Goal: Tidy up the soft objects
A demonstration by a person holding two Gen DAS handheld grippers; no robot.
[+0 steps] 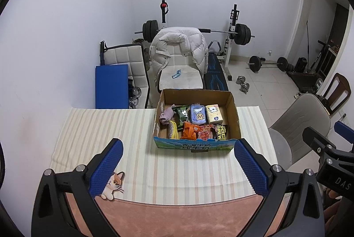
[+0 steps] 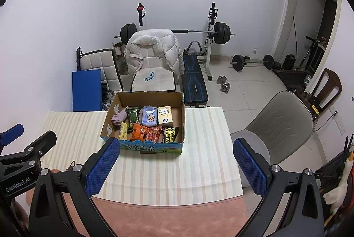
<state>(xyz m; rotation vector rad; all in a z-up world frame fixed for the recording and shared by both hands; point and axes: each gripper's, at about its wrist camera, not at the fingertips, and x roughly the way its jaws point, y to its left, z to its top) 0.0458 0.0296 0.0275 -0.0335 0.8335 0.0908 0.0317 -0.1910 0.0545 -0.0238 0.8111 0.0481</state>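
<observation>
An open cardboard box (image 1: 234, 113) stands on the striped cloth and holds several soft packs: a purple sock (image 1: 166, 115), tissue packs (image 1: 214, 113), snack bags (image 1: 189, 131) and a black wipes pack (image 1: 222, 132). It also shows in the right wrist view (image 2: 181, 117). A small cat plush (image 1: 114, 184) lies at the cloth's near edge, by the left finger of my left gripper (image 1: 178, 167). That gripper is open and empty, held above the table in front of the box. My right gripper (image 2: 177, 167) is open and empty, to the right of the box front.
The table has a striped cloth (image 1: 93, 130) and a pink near edge (image 1: 177, 214). A chair with a white jacket (image 1: 177, 46) stands behind the box. A grey chair (image 2: 283, 124) stands to the right. Gym weights (image 2: 223, 82) lie on the floor beyond.
</observation>
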